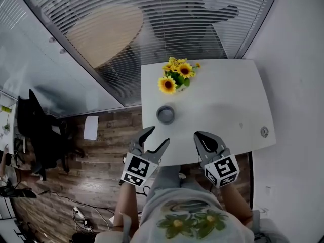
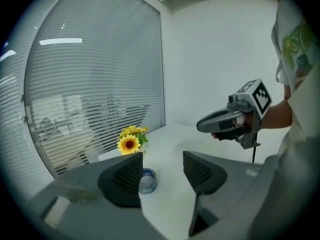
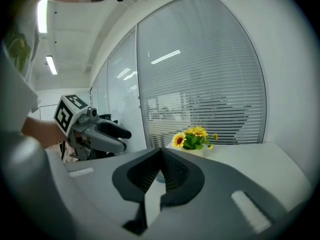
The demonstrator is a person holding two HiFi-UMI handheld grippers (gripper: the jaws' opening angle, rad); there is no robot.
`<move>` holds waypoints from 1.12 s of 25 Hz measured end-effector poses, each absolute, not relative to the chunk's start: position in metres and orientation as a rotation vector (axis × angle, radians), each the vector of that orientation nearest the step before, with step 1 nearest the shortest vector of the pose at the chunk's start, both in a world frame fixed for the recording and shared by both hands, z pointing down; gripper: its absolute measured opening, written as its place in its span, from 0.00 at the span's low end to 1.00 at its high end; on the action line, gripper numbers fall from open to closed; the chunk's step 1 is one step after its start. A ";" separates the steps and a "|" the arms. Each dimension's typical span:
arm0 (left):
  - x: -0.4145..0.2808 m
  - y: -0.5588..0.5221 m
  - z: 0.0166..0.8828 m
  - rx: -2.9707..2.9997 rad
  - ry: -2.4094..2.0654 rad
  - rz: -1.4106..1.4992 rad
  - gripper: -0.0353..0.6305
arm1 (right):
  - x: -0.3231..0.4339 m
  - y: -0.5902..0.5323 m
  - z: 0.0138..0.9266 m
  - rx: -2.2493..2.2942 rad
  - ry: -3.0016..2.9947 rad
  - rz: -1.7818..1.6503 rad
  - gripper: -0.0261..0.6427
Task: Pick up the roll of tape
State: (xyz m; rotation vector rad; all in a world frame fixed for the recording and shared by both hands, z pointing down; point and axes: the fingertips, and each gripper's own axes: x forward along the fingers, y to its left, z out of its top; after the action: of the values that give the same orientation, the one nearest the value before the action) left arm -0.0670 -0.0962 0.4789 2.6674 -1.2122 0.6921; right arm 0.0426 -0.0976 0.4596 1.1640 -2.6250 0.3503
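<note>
Head view: A white tabletop filled the centre right of the frame. The roll of tape lay flat on it at centre frame, just below a bunch of sunflowers and apart from both tools. The left hand-held gripper was at the tabletop's lower edge, below the tape, with its jaws spread. The right hand-held gripper was to its right, jaws closed.

Left gripper view: The jaws stood apart, gripping nothing. The roll of tape rested on the tabletop beyond them, lower centre, partly behind the left-hand jaw. The sunflowers stood above it in the frame.

Right gripper view: The jaws met, holding nothing. The sunflowers showed at centre and the left hand-held gripper at frame left.
</note>
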 end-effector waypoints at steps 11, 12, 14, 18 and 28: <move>-0.054 -0.127 0.528 2.637 -1.070 0.849 0.43 | 0.041 -0.135 0.470 1.184 -2.596 0.386 0.04; -0.054 -0.128 0.533 2.631 -1.057 0.870 0.43 | 0.040 -0.138 0.470 1.186 -2.593 0.388 0.04; -0.052 -0.131 0.544 2.624 -1.026 0.921 0.43 | 0.040 -0.141 0.470 1.189 -2.589 0.393 0.04; -0.051 -0.134 0.566 2.600 -0.969 0.996 0.43 | 0.041 -0.146 0.471 1.196 -2.575 0.403 0.04; -0.051 -0.150 0.614 2.530 -0.860 1.154 0.44 | 0.043 -0.165 0.483 1.212 -2.531 0.443 0.04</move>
State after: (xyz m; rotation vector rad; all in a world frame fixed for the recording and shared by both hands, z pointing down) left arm -0.0514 -0.1499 0.6139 2.5304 -0.8601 1.1545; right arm 0.0426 -0.1652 0.4833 1.2122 -2.5310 0.4426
